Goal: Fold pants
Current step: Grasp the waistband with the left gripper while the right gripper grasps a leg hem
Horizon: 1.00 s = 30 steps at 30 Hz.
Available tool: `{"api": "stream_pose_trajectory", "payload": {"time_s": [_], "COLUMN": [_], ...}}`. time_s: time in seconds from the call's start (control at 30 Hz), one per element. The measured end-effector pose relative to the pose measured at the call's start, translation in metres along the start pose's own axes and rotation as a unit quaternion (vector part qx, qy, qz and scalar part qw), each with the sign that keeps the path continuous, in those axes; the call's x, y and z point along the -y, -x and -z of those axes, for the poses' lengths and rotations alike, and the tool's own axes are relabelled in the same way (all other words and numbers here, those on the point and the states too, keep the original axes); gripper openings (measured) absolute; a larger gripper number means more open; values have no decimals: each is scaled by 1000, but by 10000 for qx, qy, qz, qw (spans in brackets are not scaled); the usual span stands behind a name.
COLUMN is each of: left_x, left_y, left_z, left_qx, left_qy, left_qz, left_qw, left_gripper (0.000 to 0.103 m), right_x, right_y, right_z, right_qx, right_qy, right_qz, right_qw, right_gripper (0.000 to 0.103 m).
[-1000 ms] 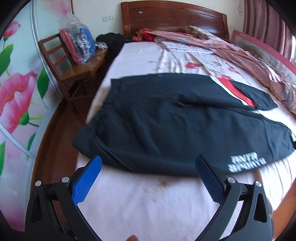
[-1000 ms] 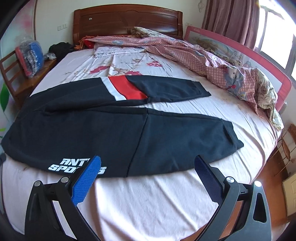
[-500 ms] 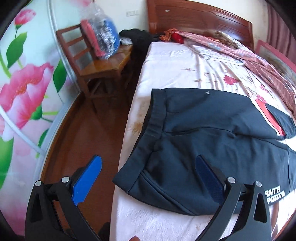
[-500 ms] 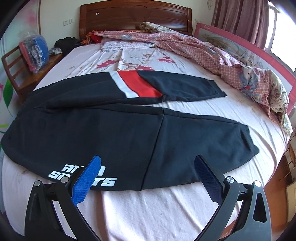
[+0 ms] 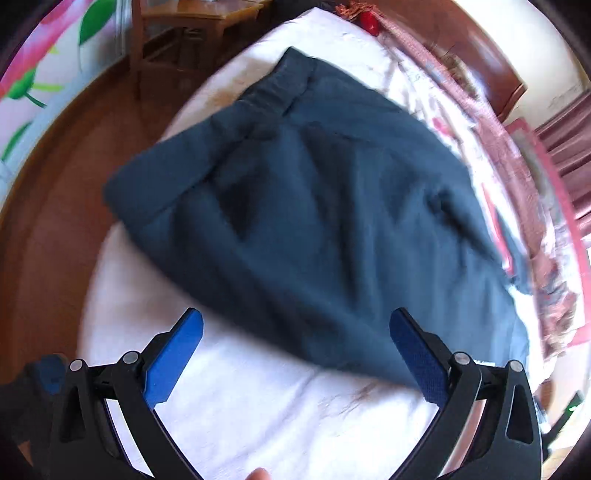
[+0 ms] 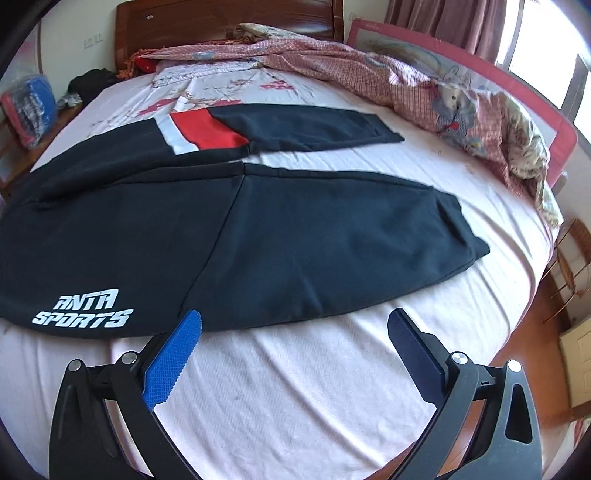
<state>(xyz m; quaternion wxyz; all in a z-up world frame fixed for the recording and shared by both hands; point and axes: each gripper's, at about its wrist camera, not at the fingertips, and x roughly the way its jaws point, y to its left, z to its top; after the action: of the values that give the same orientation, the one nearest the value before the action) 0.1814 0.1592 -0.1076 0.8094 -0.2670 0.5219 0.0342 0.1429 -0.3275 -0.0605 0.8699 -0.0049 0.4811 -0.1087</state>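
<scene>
The pants (image 6: 258,221) are lying flat on the white sheet (image 6: 314,387) of the bed, spread crosswise, with the waistband toward the left and the leg cuffs toward the right. In the right wrist view, white lettering (image 6: 83,310) reading "ANTA SPORTS" is showing on the near leg, close to the near left edge of the fabric. The far leg is carrying a red panel (image 6: 210,134) bordered by a white stripe on its left side. The two legs are lying just beside each other, parting toward the cuffs.

The right gripper (image 6: 293,332) is hanging over the bare sheet at the near edge of the pants, with its blue fingers (image 6: 173,354) spread wide and pinching nothing. The tip of its left finger is appearing just at the hem of the near leg; contact cannot be confirmed.

The left gripper (image 5: 295,332) is hanging over the waistband end of the pants (image 5: 314,203), also spread wide and gripping nothing. This view is blurred, and no writing is readable in it.

A checked quilt (image 6: 388,70) is lying bunched along the far right side of the bed. A wooden headboard (image 6: 221,22) is standing at the far end. A wooden chair (image 5: 177,22) is standing on the floor to the far left.
</scene>
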Motion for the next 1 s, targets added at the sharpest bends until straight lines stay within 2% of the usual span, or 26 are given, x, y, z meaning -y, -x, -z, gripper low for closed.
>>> {"api": "stream_pose_trajectory", "payload": {"time_s": [0.03,0.1,0.17,0.23,0.3,0.37,0.4,0.47,0.53,0.6,0.67,0.73,0.83,0.93,1.0], "left_x": [1,0,4,6,10,17,18,18,18,21,25,19,18,25,27], "left_y": [-6,-18,-17,-17,-12,-17,-17,-15,-14,-15,-15,-10,-11,-15,-15], "left_z": [-3,-10,-14,-21,-25,-26,-24,-21,-19,-16,-15,-14,-17,-20,-19], "left_qx": [-32,-173,-58,-26,181,151,159,258,265,298,270,242,190,164,158], "left_qy": [57,304,404,590,586,350,341,320,194,157,122,18,-9,-141,-242], "left_qz": [135,88,117,106,-76,-649,-778,-770,-835,-854,-910,-949,-955,-1049,-1126], "left_qw": [9999,9993,9991,9982,9981,9972,9963,9962,9960,9958,9954,9952,9953,9942,9932], "left_gripper": [101,101,101,93,70,31,27,21,20,19,18,18,20,21,22], "right_x": [-2,-3,-3,-3,0,5,8,21,44,76,117,150,175,182,187], "right_y": [1,2,3,6,9,14,16,15,10,0,-12,-23,-40,-56,-71], "right_z": [-1,-3,-5,-7,-8,-6,-5,-2,5,11,14,14,9,-6,-11], "right_qx": [16,35,77,103,114,184,201,156,24,-174,-408,-640,-767,-746,-841], "right_qy": [45,36,50,29,-21,-75,-111,-284,-574,-1093,-1857,-2499,-3051,-3152,-3361], "right_qz": [-30,-40,-108,-160,-273,-305,-317,-267,-274,-62,-259,-235,-577,-818,-916], "right_qw": [10000,10000,9999,9998,9996,9993,9992,9991,9980,9938,9814,9659,9475,9425,9336], "right_gripper": [100,100,100,100,100,100,100,100,100,100,100,100,100,100,100]}}
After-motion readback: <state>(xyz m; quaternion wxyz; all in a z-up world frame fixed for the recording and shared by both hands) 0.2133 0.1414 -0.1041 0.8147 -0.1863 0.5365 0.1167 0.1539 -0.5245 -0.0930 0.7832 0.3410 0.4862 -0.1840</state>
